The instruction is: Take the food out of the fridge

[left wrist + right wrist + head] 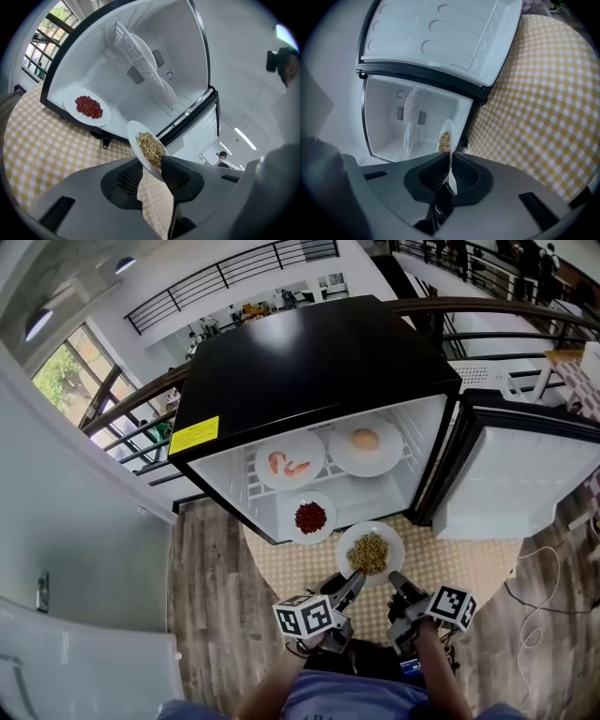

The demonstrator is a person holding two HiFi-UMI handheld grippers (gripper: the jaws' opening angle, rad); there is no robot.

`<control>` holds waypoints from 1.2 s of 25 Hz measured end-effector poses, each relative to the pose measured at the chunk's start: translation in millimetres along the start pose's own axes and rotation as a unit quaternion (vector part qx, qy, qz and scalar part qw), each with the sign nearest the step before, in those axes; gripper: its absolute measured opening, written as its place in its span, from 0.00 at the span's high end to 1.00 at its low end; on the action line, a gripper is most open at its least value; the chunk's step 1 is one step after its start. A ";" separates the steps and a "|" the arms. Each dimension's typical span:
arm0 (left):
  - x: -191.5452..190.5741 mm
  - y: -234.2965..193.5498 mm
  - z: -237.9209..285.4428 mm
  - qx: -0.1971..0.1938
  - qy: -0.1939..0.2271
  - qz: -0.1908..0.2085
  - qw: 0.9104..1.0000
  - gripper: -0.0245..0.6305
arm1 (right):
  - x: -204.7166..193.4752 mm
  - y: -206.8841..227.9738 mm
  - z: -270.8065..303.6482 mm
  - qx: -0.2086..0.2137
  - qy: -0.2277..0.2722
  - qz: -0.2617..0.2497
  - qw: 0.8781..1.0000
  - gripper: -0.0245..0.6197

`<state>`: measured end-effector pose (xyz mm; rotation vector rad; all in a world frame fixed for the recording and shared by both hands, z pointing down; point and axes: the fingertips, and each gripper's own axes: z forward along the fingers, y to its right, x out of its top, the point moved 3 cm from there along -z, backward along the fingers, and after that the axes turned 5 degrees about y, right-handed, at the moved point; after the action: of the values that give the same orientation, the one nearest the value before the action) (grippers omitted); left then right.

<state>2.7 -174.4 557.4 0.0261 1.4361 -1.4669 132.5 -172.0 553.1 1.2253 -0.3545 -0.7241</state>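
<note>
Grains of a tan, pebbly food lay heaped on a round, shallow white plate (369,554) with a smooth, glazed look. They may have been peanuts or soybeans, but the pieces were too small to tell. The left claw (354,579) was clenched on the plate's near-left rim, with one ribbed dark pad over the rim and one under it. The right claw (396,579) pinched the near-right rim, its jaws almost together on the thin edge. The plate sat just ahead of both claws, spanning them, outside the fridge (309,362) and over a yellow-and-white checked cloth (450,563).

Beyond the claws stood the boxy fridge, glossy black on top and matte white inside. Its door (525,474) hung open off to the right claw's side. Just past the held plate, at the front of the fridge floor, sat a plate of dark red food (310,517). Farther in, a white wire shelf (140,61) carried a plate of pink shrimp (290,463) and a plate with a pale rounded lump (365,444).

Each claw's grey body filled the lower part of its own view and covered the gripped rim. The right gripper view caught the plate edge-on, showing only a sliver of food. The person's forearms (441,667) were cut off at the bottom of the head view.
</note>
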 end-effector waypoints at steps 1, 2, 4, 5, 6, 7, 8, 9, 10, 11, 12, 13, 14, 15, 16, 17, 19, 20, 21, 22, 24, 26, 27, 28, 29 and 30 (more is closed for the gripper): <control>0.9 3.9 -4.9 0.002 0.004 0.006 1.000 0.77 | -2.5 -3.5 -2.6 0.005 -0.003 0.001 1.000 0.92; 1.9 7.5 -10.0 0.005 0.008 0.012 1.000 0.77 | -5.2 -6.7 -5.1 0.010 -0.006 0.000 1.000 0.92; 4.1 13.2 -19.8 0.007 0.015 0.021 1.000 0.77 | -10.1 -12.6 -10.2 0.014 -0.012 -0.008 1.000 0.92; 5.4 15.6 -23.9 0.007 0.017 0.024 1.000 0.77 | -11.6 -15.4 -12.8 0.015 -0.015 -0.017 1.000 0.92; 6.5 18.1 -27.3 0.006 0.020 0.025 0.999 0.77 | -12.9 -18.2 -15.4 0.015 -0.016 -0.024 0.999 0.92; 7.6 20.4 -30.4 0.004 0.022 0.025 0.999 0.77 | -14.2 -21.0 -17.9 0.016 -0.017 -0.028 0.999 0.92; 8.7 22.6 -33.3 0.003 0.024 0.027 0.999 0.77 | -15.6 -24.0 -20.0 0.016 -0.017 -0.030 0.999 0.92; 10.0 24.5 -36.1 0.002 0.027 0.029 0.999 0.77 | -17.0 -26.9 -21.5 0.017 -0.017 -0.031 0.999 0.92; 11.3 25.9 -39.0 0.002 0.029 0.031 0.999 0.77 | -18.6 -29.5 -22.5 0.019 -0.016 -0.033 0.999 0.92; 12.6 26.9 -41.7 0.002 0.031 0.034 0.999 0.77 | -20.5 -31.7 -22.9 0.021 -0.016 -0.034 0.999 0.92; 13.8 27.4 -44.3 0.001 0.032 0.037 0.999 0.77 | -22.7 -33.5 -23.2 0.023 -0.015 -0.035 0.999 0.92; 14.8 27.7 -46.8 0.000 0.033 0.041 0.999 0.77 | -25.2 -34.7 -23.6 0.024 -0.014 -0.035 0.999 0.92; 15.6 27.6 -49.5 -0.002 0.033 0.044 0.998 0.77 | -28.2 -35.6 -24.3 0.023 -0.012 -0.034 0.999 0.92; 16.4 27.4 -52.8 -0.004 0.033 0.047 0.998 0.77 | -31.8 -36.5 -25.0 0.022 -0.009 -0.033 0.999 0.92; 17.2 26.9 -57.0 -0.005 0.033 0.050 0.998 0.77 | -36.1 -37.9 -25.5 0.023 -0.006 -0.033 0.999 0.92; 17.9 26.1 -62.0 -0.007 0.033 0.052 0.998 0.77 | -41.3 -39.7 -25.8 0.024 -0.002 -0.033 0.999 0.92; 19.0 23.3 -75.1 -0.010 0.034 0.054 0.998 0.77 | -54.6 -44.6 -25.7 0.031 0.003 -0.032 0.999 0.92; 19.3 21.3 -83.2 -0.012 0.034 0.054 0.998 0.77 | -63.2 -47.2 -25.7 0.034 0.006 -0.031 0.999 0.92; 19.7 19.0 -92.1 -0.013 0.034 0.055 0.998 0.77 | -72.9 -49.2 -26.0 0.035 0.008 -0.029 0.999 0.92; 19.9 16.6 -101.7 -0.015 0.033 0.055 0.998 0.77 | -83.2 -50.3 -27.0 0.033 0.011 -0.028 0.999 0.92; 19.2 11.4 -121.5 -0.022 0.030 0.059 0.998 0.77 | -104.6 -50.1 -30.4 0.023 0.017 -0.028 0.999 0.92; 17.0 6.0 -141.8 -0.028 0.026 0.062 0.997 0.77 | -125.6 -49.1 -35.0 0.011 0.025 -0.034 0.999 0.92; 15.9 3.6 -151.9 -0.032 0.026 0.061 0.997 0.77 | -135.9 -49.4 -37.3 0.007 0.029 -0.037 0.999 0.92; 14.9 1.6 -161.8 -0.036 0.026 0.060 0.997 0.77 | -146.1 -50.7 -39.6 0.007 0.034 -0.039 0.999 0.92; 13.6 0.1 -171.7 -0.040 0.025 0.060 0.997 0.77 | -156.4 -52.5 -42.1 0.010 0.039 -0.040 0.998 0.92; 11.8 -1.1 -181.7 -0.044 0.025 0.060 0.997 0.77 | -166.8 -54.4 -44.9 0.014 0.044 -0.041 0.998 0.92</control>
<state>-113.7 -47.1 499.2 0.0931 1.5114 -1.3122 21.4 -35.9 509.1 1.3002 -0.2428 -0.7351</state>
